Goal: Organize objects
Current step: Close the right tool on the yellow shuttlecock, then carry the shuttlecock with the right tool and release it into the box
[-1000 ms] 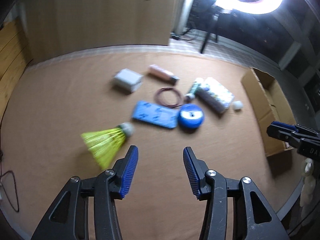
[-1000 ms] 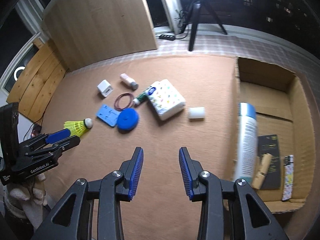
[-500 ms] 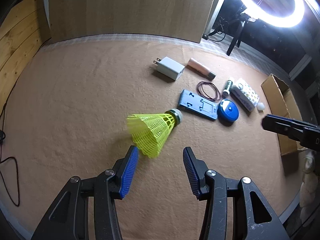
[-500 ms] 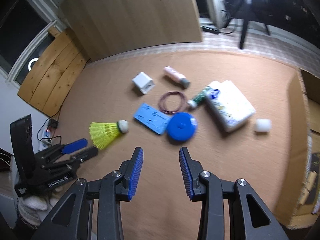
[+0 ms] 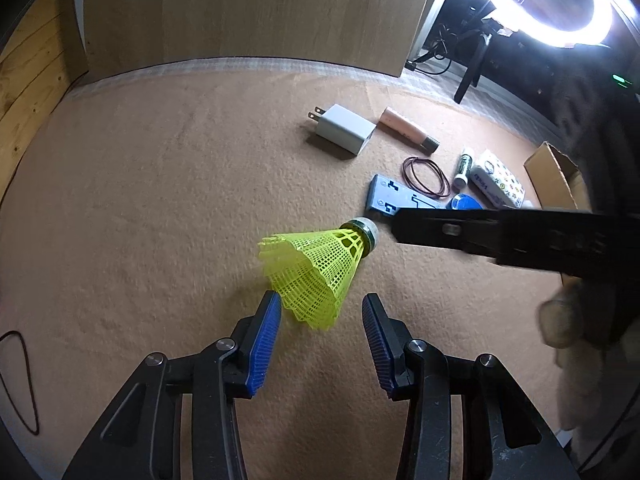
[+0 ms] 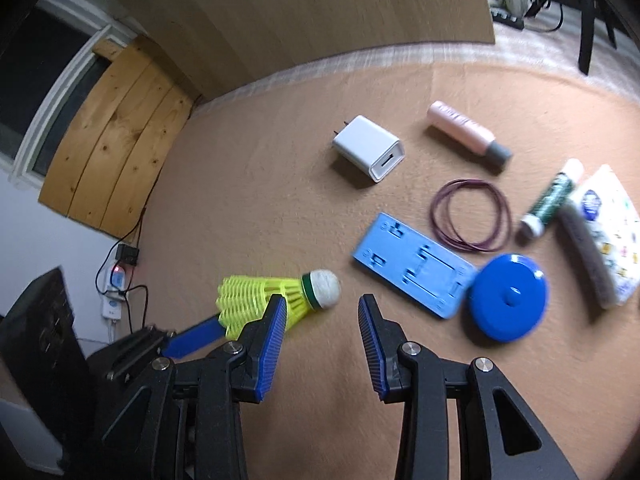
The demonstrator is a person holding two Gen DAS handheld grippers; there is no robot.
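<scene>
Only the left wrist view shows the cardboard box [image 5: 554, 176]; both hand-held grippers' jaws gape, the left's closing.

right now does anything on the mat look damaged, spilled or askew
Nothing looks damaged or spilled. The yellow mesh shuttlecock lies on its side apart from the cluster around the blue flat plastic plate, between both sets of tongs; the left tongs are closing around its skirt.

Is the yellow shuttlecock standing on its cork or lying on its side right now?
Lying on its side. The shuttlecock rests on the carpet, its mesh skirt and cork at carpet level; the cork points toward the blue plate.
</scene>
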